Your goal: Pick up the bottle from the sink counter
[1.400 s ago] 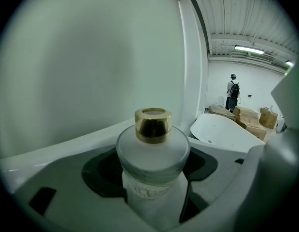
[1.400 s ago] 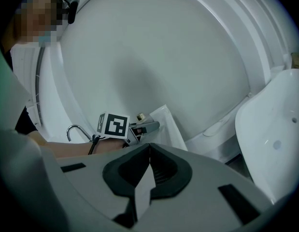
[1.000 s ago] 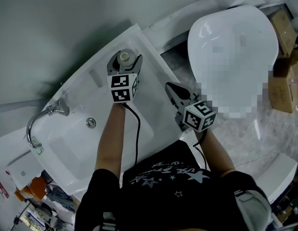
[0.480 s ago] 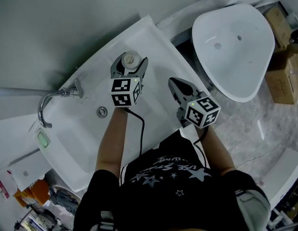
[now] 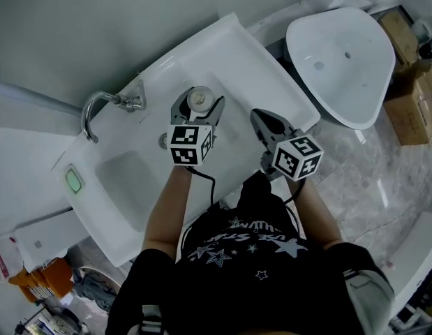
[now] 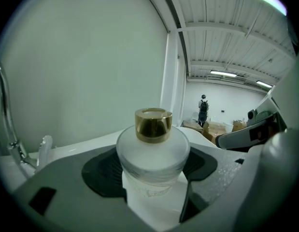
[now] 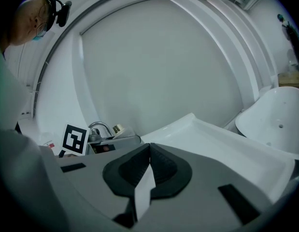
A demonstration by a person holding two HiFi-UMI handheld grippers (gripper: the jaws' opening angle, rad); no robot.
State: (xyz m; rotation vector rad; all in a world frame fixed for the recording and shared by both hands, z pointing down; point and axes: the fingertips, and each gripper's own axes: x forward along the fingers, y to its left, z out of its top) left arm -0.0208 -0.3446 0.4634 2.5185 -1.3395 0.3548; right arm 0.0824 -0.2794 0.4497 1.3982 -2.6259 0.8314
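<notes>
A: Head view, entry?
B: Left gripper [image 5: 197, 103] clamped on the bottle [image 5: 198, 98], one jaw on each side of its round body. Bottle is over the white sink counter [image 5: 261, 58]; whether its base touches, cannot tell. Right gripper [image 5: 269, 123] is just beside it, on the right, carrying nothing.
A: Left gripper view?
B: Frosted white bottle [image 6: 152, 153] fills the gap between the dark pads [image 6: 103, 170], both pressed to its sides. Gold cap [image 6: 153, 124] stands above the jaws.
A: Right gripper view?
B: Jaws together, pads meeting at the tips, only a narrow slit behind them. Counter edge lies ahead of the jaws; faucet [image 7: 98, 128] off to their left.
</notes>
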